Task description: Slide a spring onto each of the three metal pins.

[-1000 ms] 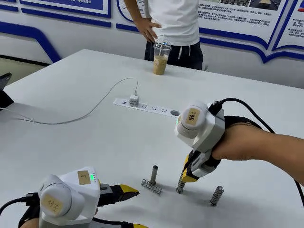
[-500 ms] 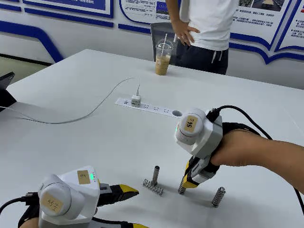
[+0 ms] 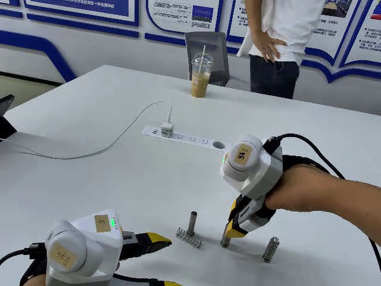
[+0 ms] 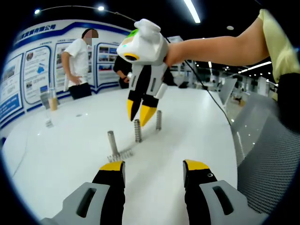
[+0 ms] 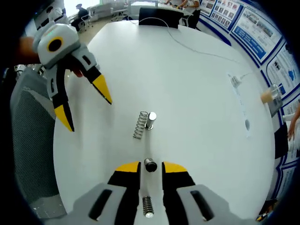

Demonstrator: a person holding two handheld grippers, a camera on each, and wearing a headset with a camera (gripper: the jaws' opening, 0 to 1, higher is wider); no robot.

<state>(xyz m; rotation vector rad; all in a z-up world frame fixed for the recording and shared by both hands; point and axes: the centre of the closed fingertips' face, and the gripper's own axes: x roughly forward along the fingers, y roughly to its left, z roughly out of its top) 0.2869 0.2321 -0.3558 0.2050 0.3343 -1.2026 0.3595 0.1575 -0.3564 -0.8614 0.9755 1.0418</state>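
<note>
Bare pin (image 3: 192,221): upright on the white table (image 3: 119,179); I take it as my landmark.
Loose spring (image 3: 189,237): lying flat at the bare pin's foot, on my side of it.
Middle pin (image 4: 137,131): just right of the bare pin, with a spring around it.
Right gripper (image 5: 151,168): jaws narrowly apart, one on each side of the middle pin's top.
End pin (image 3: 271,248): further right of the bare pin, also wearing a spring.
Left gripper (image 4: 154,166): jaws wide apart with nothing between them, well short of the bare pin.

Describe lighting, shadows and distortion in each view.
Head view: even soft light, only faint shadows on the table, lines look straight. Left gripper view: fisheye bends the table edge; ceiling lights glare. Right gripper view: the table bulges round, its far things squeezed small.
</note>
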